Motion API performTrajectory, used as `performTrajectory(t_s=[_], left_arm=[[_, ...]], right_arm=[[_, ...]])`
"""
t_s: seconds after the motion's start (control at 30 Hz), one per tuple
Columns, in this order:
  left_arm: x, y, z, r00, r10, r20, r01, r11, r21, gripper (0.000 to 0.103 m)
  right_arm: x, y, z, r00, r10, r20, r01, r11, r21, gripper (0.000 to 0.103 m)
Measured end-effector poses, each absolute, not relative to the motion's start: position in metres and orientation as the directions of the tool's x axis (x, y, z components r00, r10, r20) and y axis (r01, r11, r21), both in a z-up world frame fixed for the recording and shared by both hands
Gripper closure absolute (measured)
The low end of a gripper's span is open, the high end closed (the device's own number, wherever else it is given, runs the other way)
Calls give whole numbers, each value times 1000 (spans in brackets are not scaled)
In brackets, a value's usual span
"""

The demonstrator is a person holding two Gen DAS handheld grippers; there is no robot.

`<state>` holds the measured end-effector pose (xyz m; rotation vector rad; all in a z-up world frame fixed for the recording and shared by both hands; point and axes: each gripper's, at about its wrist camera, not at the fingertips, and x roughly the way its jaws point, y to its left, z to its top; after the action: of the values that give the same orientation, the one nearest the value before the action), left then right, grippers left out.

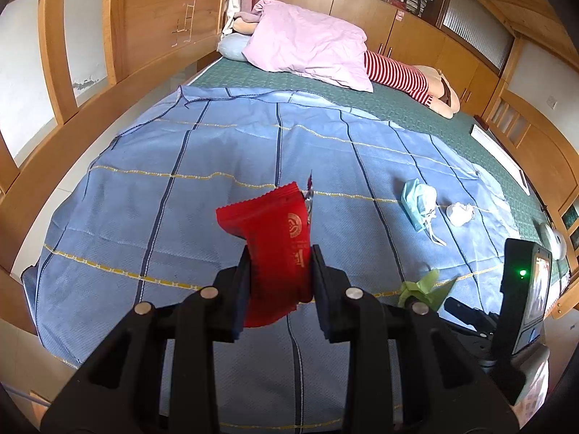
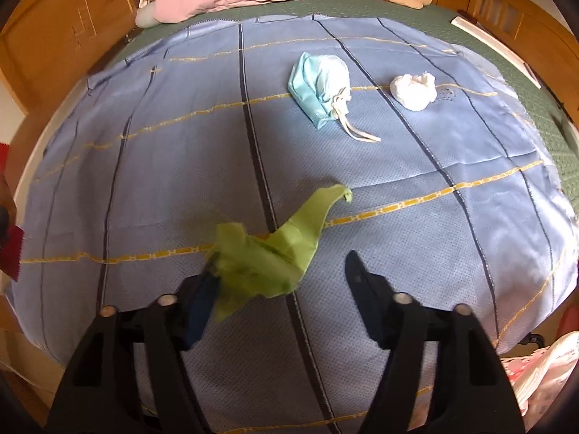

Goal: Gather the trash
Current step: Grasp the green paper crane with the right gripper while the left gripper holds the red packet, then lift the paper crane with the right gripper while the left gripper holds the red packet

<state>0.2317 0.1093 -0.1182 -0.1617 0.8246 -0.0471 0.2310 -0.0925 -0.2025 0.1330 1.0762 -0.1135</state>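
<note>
Looking across the bed, you have the blue checked sheet (image 2: 144, 181) spread over a green mattress cover (image 1: 362, 90), wooden panelling (image 1: 155, 18) on the far sides. Largest on it: a pink pillow (image 1: 307, 43) at the head end, a red-and-white striped soft toy (image 1: 398, 72) beside it

Trash on the sheet, biggest first:
- red wrapper (image 1: 271, 238), off the sheet, pinched upright in your left gripper (image 1: 280, 271); both pads press its lower half, top flares above the fingers
- green crumpled paper (image 2: 267, 253), lying on a yellow stripe, near edge of the bed
- blue face mask (image 2: 318, 86), bundled, white ear loops trailing toward you, further up the sheet
- white tissue wad (image 2: 412, 90), just beside the mask, not touching

Your right gripper (image 2: 286, 264) sits low over the green paper, fingers spread. The left finger (image 2: 202, 296) touches the crumpled end, which drapes over it; the right finger (image 2: 362, 275) stands clear on bare sheet. Not yet pinched

A white patterned plastic bag (image 2: 542, 379) shows at the bed's lower right corner
</note>
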Motion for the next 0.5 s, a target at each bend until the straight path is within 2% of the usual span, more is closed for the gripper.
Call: performTrajectory(t_s=[0.03,0.07,0.1,0.17,0.5], left_arm=[[231,108,-118,681,-104,-725,-20,987,-160,72],[231,107,-117,686,-102,-721,-19,987,-157,72],[230,106,-116,692,-96,-716,-18,989,-150,72],[228,103,-114,700,-89,-709,-11,991,-136,72],[219,98,-103,752,-71,-656,14,996,-92,72]], right_arm=[[231,-91,-203,464,-40,-885,159,987,38,57],[231,-91,-204,460,-45,-887,158,987,32,69],[230,-90,-205,456,-45,-889,155,987,30,77],[228,-91,-203,462,-62,-885,166,986,18,84],[211,-86,-174,584,-113,-804,169,985,-16,86]])
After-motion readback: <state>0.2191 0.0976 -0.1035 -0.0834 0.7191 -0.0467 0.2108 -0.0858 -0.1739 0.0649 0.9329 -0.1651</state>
